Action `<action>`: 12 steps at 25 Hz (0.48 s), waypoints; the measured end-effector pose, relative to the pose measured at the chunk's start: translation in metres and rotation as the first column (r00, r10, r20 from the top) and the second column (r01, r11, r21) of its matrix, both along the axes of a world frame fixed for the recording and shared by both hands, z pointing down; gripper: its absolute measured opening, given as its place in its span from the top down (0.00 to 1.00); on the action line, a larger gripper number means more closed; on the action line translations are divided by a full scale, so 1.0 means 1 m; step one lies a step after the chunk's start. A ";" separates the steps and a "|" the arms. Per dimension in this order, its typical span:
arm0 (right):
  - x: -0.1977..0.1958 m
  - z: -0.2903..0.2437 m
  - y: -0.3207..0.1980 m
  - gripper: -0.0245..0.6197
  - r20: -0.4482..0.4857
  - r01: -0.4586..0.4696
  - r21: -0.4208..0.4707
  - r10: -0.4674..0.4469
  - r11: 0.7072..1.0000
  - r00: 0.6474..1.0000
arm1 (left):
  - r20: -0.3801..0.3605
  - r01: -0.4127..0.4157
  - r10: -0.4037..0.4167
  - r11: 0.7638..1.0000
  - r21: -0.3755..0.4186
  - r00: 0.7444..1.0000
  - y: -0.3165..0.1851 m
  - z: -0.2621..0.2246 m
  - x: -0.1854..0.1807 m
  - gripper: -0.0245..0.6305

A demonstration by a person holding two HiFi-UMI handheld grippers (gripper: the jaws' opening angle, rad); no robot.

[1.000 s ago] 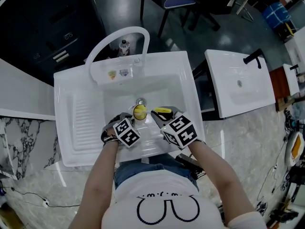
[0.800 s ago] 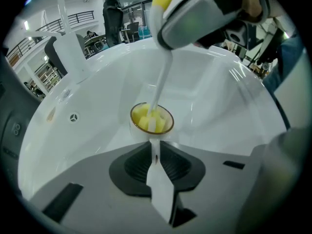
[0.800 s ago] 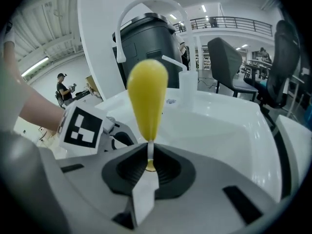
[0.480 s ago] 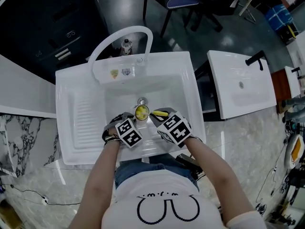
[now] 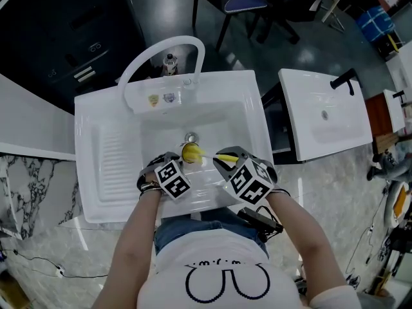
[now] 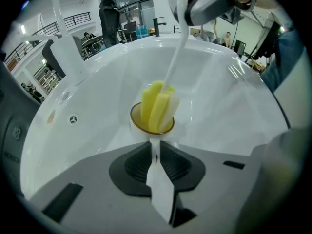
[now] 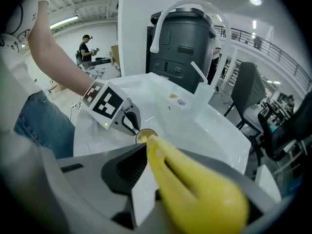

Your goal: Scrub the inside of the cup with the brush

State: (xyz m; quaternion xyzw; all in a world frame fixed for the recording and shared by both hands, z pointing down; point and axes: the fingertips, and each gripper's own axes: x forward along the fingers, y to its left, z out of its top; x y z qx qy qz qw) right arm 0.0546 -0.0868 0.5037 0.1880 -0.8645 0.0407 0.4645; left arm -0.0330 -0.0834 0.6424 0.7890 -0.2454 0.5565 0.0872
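Observation:
Low in the white sink [image 5: 96, 111] a small white cup [image 5: 189, 152] lies tilted, its gold-rimmed mouth [image 6: 151, 126] facing away from my left gripper. That left gripper [image 6: 155, 149] is shut on the cup's thin white handle; in the head view the left gripper [image 5: 181, 163] is just left of the cup. The brush's yellow sponge head [image 6: 157, 105] sits inside the cup. Its white stem [image 6: 174, 52] runs up to the right gripper [image 6: 212, 1]. My right gripper [image 7: 149, 152] is shut on the brush's yellow handle [image 7: 195, 191], right of the cup in the head view [image 5: 226, 159].
An arched white faucet [image 5: 161, 47] stands at the sink's back, with the drain [image 5: 190, 136] just beyond the cup. A ribbed washboard slope [image 5: 116, 156] fills the sink's left side. A second white basin [image 5: 325, 114] stands to the right. Chairs stand on the floor behind.
The right gripper pushed the brush toward the cup, then drew back to the right and nearer to me. The left gripper and cup stayed almost still.

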 end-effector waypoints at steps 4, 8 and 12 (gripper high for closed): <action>0.008 0.009 -0.007 0.88 0.006 -0.057 -0.029 0.057 0.998 0.998 | 0.001 -0.007 0.007 1.000 0.002 1.000 0.001 -0.001 0.004 0.86; 0.006 0.027 -0.016 0.87 0.007 -0.095 -0.048 0.096 0.994 0.995 | 0.005 -0.022 0.022 1.000 0.005 1.000 0.002 -0.001 0.008 0.86; -0.005 0.043 -0.018 0.87 0.005 -0.110 -0.050 0.110 0.993 0.994 | 0.013 -0.032 0.032 0.999 0.005 0.999 0.003 -0.001 0.010 0.86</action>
